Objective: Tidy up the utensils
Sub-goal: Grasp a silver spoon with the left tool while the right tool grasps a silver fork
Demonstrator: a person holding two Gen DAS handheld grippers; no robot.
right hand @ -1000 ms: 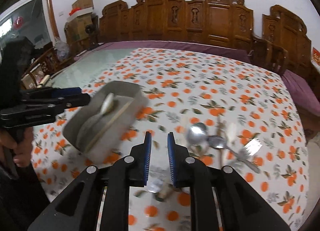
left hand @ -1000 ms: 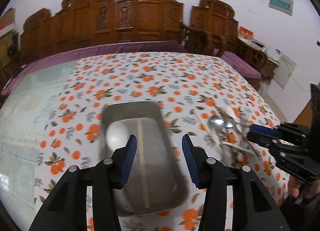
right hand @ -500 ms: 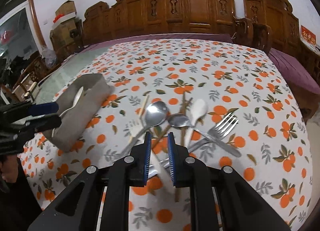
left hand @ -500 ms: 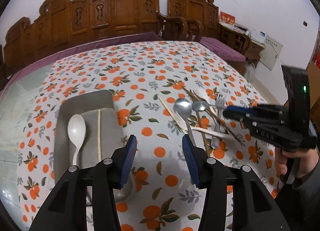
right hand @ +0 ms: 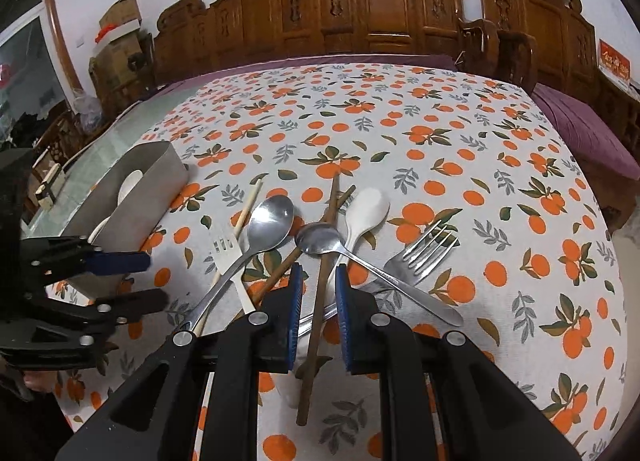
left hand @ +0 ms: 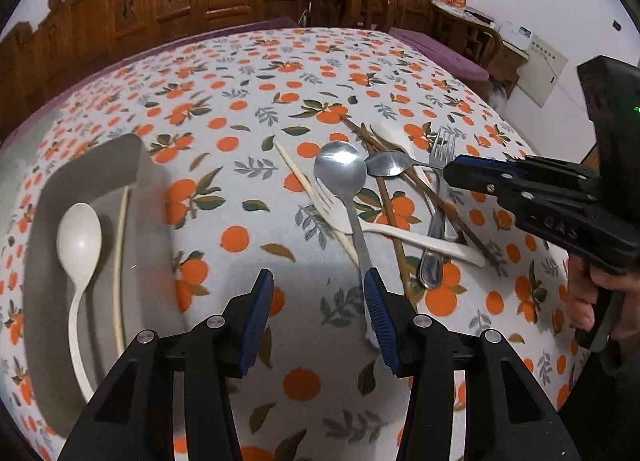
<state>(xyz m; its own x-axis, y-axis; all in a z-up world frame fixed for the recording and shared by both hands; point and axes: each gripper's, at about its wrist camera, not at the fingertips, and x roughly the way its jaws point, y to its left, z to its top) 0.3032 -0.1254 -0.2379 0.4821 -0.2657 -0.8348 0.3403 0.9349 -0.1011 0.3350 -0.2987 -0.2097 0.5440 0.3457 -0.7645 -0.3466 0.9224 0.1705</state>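
Two grippers hover over the table (right hand: 440, 121) — left gripper (left hand: 318, 317) wide open and empty, right gripper (right hand: 318, 315) narrowly parted astride a brown chopstick (right hand: 320, 301). Grey tray (left hand: 100, 165) at nine o'clock holds a white spoon (left hand: 78, 237).

The right gripper (right hand: 317, 313) hangs low over a utensil pile on the orange-print table (right hand: 500, 165), jaws slightly apart, straddling a dark brown chopstick (right hand: 318, 301). A large steel spoon (right hand: 260, 237), a small steel spoon (right hand: 320, 241), a white plastic spoon (right hand: 366, 207) and a steel fork (right hand: 420, 257) lie crossed. The grey tray (right hand: 148, 181) sits left, beside the left gripper (right hand: 136, 281).
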